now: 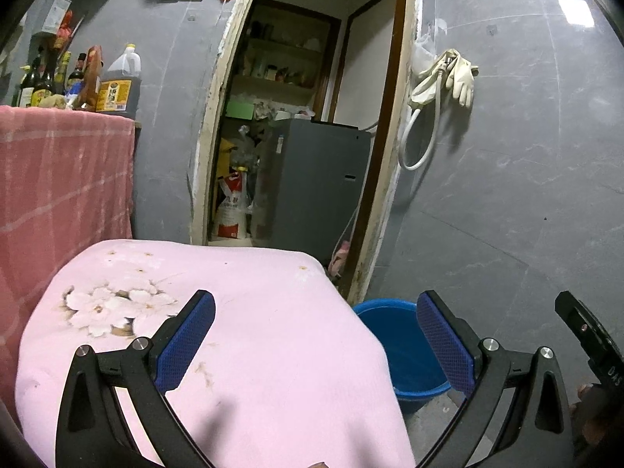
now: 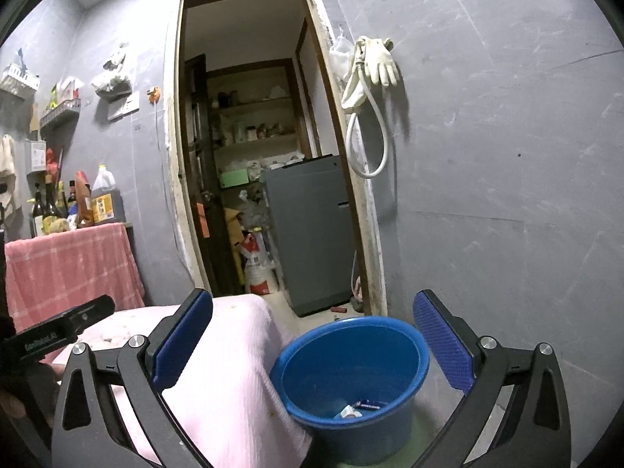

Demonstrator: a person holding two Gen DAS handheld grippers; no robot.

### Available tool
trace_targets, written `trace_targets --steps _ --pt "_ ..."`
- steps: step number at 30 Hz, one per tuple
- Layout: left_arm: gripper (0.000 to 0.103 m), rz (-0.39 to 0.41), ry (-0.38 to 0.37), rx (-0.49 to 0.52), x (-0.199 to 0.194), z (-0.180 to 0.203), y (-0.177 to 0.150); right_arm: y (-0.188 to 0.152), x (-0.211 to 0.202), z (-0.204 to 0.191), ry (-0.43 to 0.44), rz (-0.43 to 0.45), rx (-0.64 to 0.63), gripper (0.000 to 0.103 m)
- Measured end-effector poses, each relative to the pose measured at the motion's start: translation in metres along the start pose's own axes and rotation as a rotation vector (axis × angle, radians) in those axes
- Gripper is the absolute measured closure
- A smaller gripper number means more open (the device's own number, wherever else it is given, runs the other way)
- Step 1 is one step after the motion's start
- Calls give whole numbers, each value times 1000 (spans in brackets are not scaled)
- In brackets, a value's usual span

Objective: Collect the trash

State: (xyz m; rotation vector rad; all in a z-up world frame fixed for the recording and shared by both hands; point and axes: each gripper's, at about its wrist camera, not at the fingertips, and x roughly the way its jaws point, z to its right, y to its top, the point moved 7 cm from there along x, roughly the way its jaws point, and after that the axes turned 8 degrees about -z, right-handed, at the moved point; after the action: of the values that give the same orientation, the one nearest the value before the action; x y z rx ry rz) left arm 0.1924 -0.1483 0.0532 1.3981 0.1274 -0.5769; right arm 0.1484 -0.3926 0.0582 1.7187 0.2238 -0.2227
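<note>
Both grippers are held wide open with nothing between the fingers. The left gripper [image 1: 316,335] is above the pink cloth [image 1: 249,343]. The right gripper [image 2: 312,335] is above the blue bucket [image 2: 409,374], where some trash [image 2: 358,407] lies at the bottom, just beside the cloth.

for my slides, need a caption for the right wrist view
Open right gripper above blue bucket holding scraps, beside pink cloth.

I am seeing a round blue plastic bucket [image 2: 351,386] standing upright on the floor, touching the right edge of the pink cloth-covered surface [image 2: 230,370]. A few small scraps of trash [image 2: 357,408] are lying at its bottom.
</note>
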Motion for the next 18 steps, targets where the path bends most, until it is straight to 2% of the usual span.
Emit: trace_targets --steps 18 --pt "2 -10 60 22 -38 -12 -42 -26 -50 -27 -16 2 -58 0"
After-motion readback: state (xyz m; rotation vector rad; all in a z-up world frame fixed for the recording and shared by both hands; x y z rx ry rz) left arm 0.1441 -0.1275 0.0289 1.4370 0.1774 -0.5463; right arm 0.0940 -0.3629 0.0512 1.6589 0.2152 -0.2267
